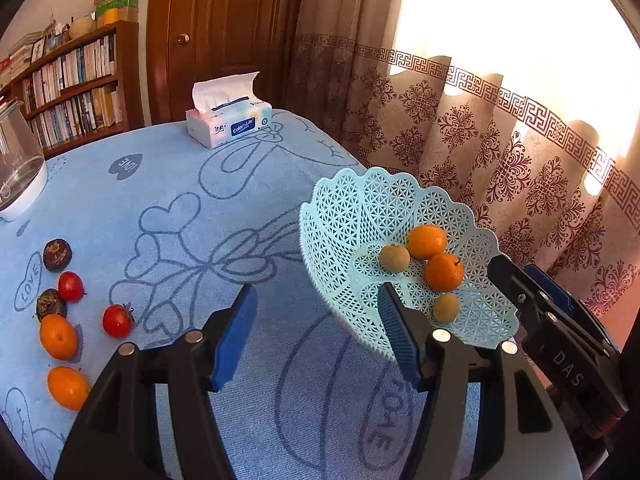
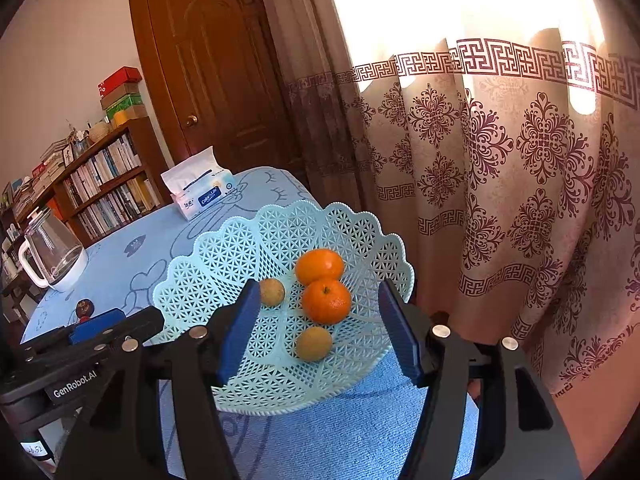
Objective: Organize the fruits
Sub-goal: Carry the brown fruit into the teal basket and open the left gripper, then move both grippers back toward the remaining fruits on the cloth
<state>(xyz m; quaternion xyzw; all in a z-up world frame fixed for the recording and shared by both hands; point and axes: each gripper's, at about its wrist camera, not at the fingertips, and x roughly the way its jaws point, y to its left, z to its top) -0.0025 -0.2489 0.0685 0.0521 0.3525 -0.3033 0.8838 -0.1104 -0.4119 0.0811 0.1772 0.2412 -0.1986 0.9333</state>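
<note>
In the right wrist view the right tongs (image 2: pixel 318 330) stand spread and empty over the pale blue basket (image 2: pixel 224 276) at frame centre, which holds two oranges (image 2: pixel 326 300) and two small brown fruits (image 2: pixel 314 343); in the left wrist view the left tongs (image 1: pixel 316 334) are also spread, holding nothing. At that frame's lower left, on the bench (image 1: pixel 248 208), lie two tomatoes (image 1: pixel 117 321), two loose oranges (image 1: pixel 58 337) and two dark fruits (image 1: pixel 57 255), well apart from the basket.

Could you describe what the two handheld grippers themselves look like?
Both are matte black plastic with forked, angular frames. The left gripper and right gripper each carry two flat blue ribbed fingers and round silver bolt heads. White lettering shows on the bodies: "DAS" on the right one, "GenRobot.AI" on the left. No cables or sleeves are visible.
</note>
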